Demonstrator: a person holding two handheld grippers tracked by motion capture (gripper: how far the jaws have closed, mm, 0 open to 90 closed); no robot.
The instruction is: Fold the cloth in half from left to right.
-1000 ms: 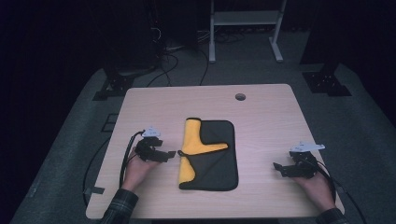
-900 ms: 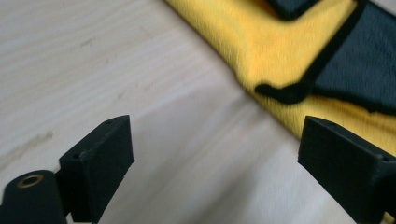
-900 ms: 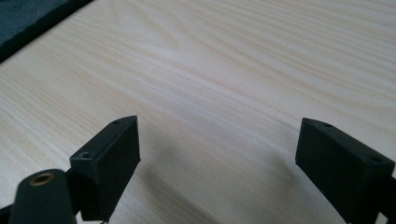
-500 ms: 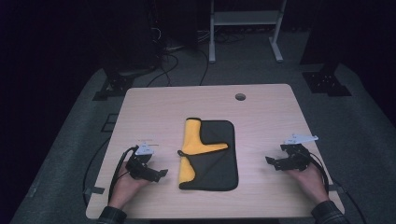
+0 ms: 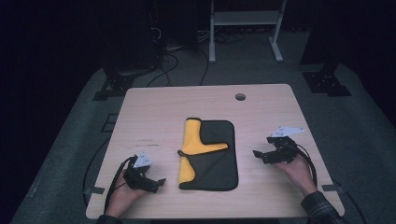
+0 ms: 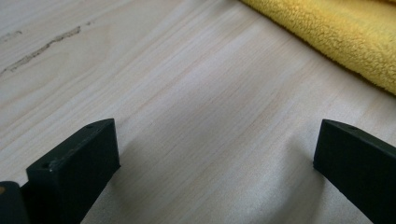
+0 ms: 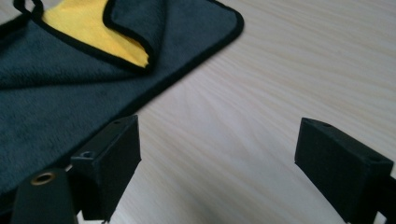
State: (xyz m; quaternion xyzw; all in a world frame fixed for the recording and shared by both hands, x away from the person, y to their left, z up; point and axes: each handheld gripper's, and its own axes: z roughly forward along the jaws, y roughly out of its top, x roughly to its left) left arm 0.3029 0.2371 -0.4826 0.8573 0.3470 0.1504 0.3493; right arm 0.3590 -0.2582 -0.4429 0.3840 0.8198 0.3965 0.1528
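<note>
The bench [image 5: 154, 107] carries a dark grey and yellow cloth [image 5: 212, 161] lying flat at its middle, nearer the front edge. Left gripper [image 5: 156, 183] sits near the front left corner, jaws just opened wide, bare wood between them. Right gripper [image 5: 258, 154] hovers by the right edge, released, jaws apart beside the cloth's edge.

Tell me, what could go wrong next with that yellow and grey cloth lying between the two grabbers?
The cloth is partly folded, grey flaps over yellow, so a jaw may pinch only the top layer and pull the fold apart. The left gripper, whose jaws have just been opening, stands open with bare table between them, so closing here would catch nothing. The right gripper, also open, points at the cloth's grey edge and might push it into wrinkles.
</note>
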